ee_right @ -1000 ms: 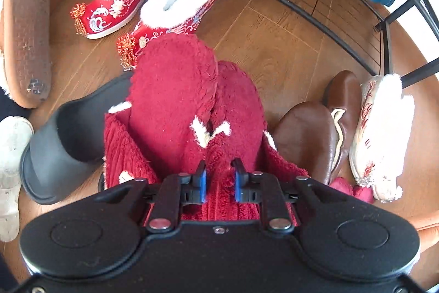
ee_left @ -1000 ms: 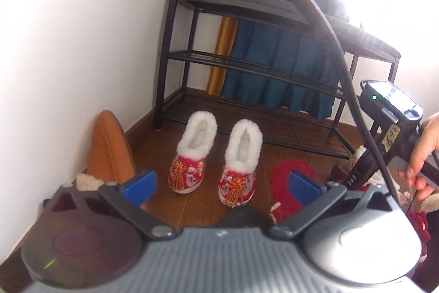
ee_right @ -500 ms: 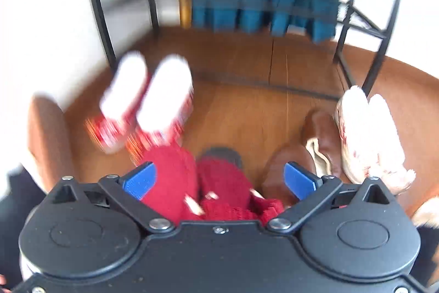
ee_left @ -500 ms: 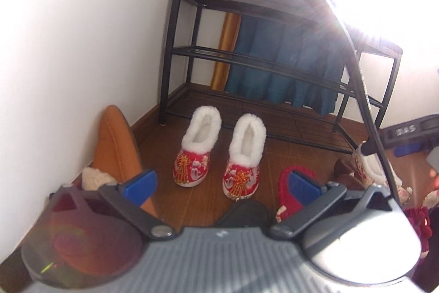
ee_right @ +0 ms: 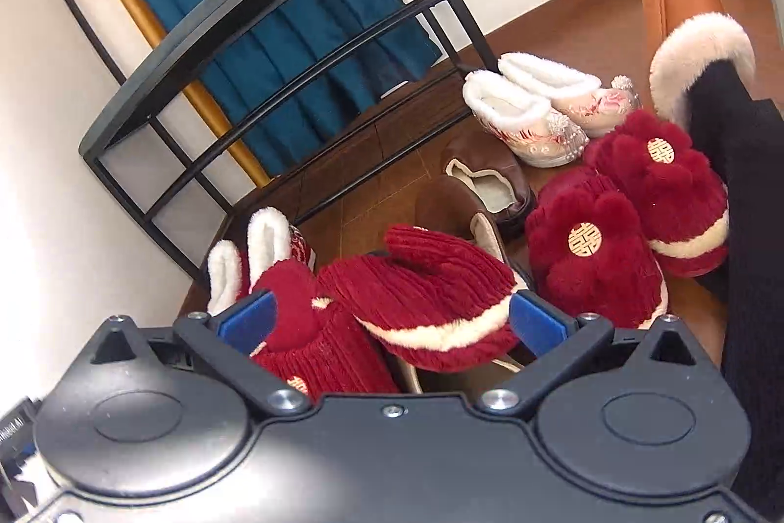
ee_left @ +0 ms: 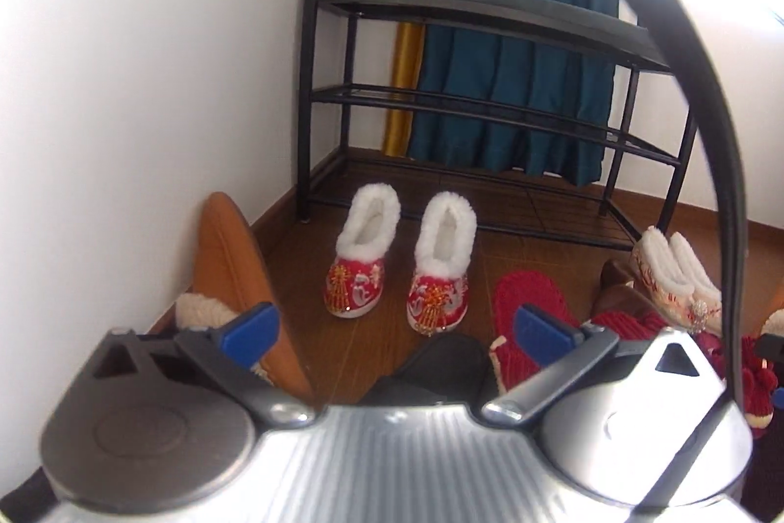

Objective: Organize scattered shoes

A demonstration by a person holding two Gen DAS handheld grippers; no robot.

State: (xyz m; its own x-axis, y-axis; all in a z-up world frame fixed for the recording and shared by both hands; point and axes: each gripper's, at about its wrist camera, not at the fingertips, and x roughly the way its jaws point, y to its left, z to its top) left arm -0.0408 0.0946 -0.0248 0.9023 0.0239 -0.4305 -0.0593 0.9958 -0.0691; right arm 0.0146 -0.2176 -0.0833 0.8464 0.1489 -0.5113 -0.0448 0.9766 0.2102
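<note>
Right claw [ee_right: 389,322], pinching the red corduroy slippers [ee_right: 421,302] a second ago, is now hanging spread above them, releasing them by the shoe rack [ee_right: 235,13].

The left wrist camera sits low, level, facing the shoe rack [ee_left: 490,101] at 12 o'clock, some way back. The right wrist camera tilts anticlockwise, close above red slippers [ee_right: 431,302]. Both views share the rack [ee_right: 255,33] and the curtain [ee_left: 514,47].
</note>
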